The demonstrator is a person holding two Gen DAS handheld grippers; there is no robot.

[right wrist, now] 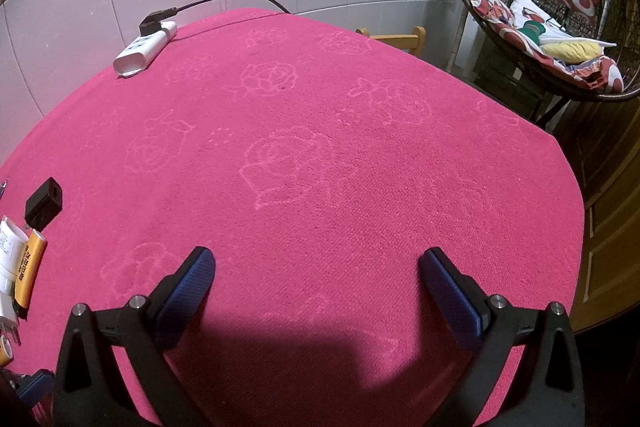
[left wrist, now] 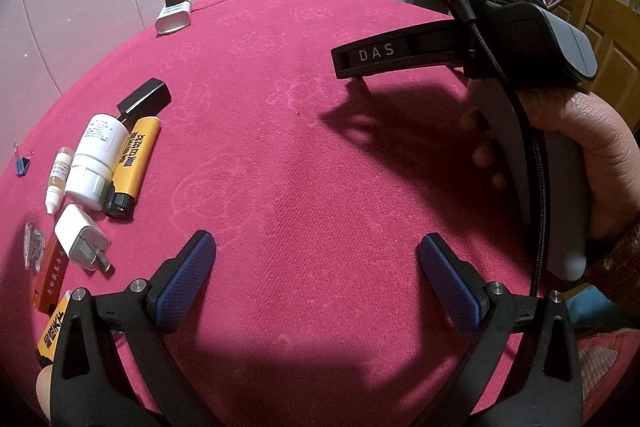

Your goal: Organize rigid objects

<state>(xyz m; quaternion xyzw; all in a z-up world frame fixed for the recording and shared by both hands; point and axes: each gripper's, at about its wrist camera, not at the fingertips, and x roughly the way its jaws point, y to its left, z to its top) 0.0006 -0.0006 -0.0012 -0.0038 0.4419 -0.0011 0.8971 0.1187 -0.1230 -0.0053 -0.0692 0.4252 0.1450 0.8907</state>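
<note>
Several small rigid items lie grouped at the left of the pink tablecloth (left wrist: 304,155): a black adapter (left wrist: 144,99), a white bottle (left wrist: 96,159), a yellow lighter (left wrist: 134,167), a small dropper bottle (left wrist: 58,179), a white charger plug (left wrist: 82,237) and an orange-red box (left wrist: 48,275). My left gripper (left wrist: 316,247) is open above bare cloth, to the right of this group, holding nothing. A hand (left wrist: 580,155) holds my right gripper (left wrist: 344,65) side-on at the right. In its own view the right gripper (right wrist: 316,255) is open and empty, with the black adapter (right wrist: 44,203) and yellow lighter (right wrist: 28,275) far to its left.
A white power strip (left wrist: 174,15) with a black cable lies at the table's far left edge by the tiled wall. A blue binder clip (left wrist: 22,163) sits at the left rim. A hanging wicker chair (right wrist: 540,27) and a wooden chair (right wrist: 396,39) stand beyond the table.
</note>
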